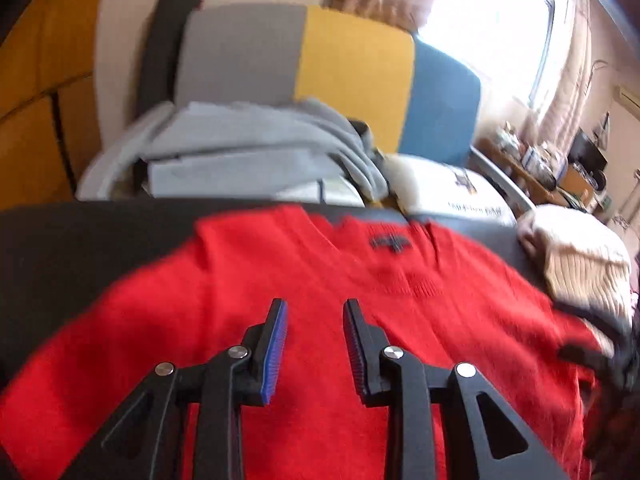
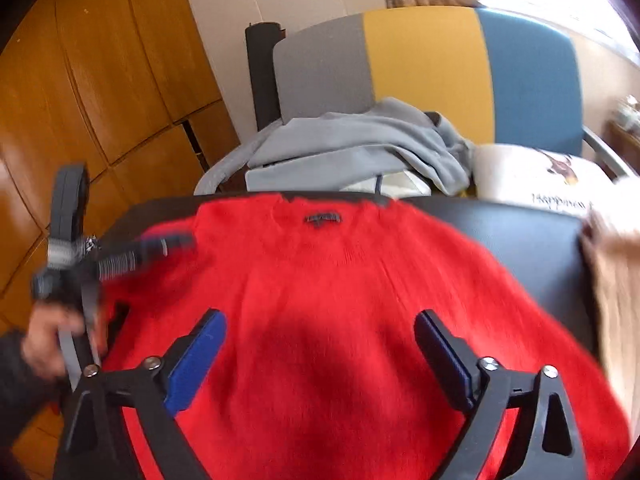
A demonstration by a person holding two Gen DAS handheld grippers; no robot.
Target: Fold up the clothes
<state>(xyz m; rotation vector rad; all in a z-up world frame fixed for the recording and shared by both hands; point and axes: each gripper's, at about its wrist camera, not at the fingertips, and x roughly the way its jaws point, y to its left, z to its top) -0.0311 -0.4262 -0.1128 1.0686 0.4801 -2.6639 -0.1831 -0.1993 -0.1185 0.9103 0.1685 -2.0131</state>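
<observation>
Your red sweater (image 1: 304, 280) lies spread flat on the dark worktop (image 1: 80, 240). Above the sweater, your left hand-held gripper (image 1: 315, 308) is partly apart and your right hand-held gripper (image 2: 320, 320) wide apart, both holding nothing.

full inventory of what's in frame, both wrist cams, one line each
red sweater: 1, red, spread flat on the black table, collar at the far edge
black table: 1, black, under the sweater
cream knit garment: 1, cream, on the table's right end beside the sweater
chair: 1, grey, yellow and blue back, behind the table
grey clothes: a pile, light grey, on the chair seat
white printed cushion: 1, white, on the chair, right of the pile
wooden cabinet: 1, orange-brown, far left
window and curtains: bright, beige, upper right
left gripper: 1, black with blue pads, open above the sweater
right gripper: 1, same, wide open above the sweater
hand: 1, dark sleeve, holding the left gripper
</observation>
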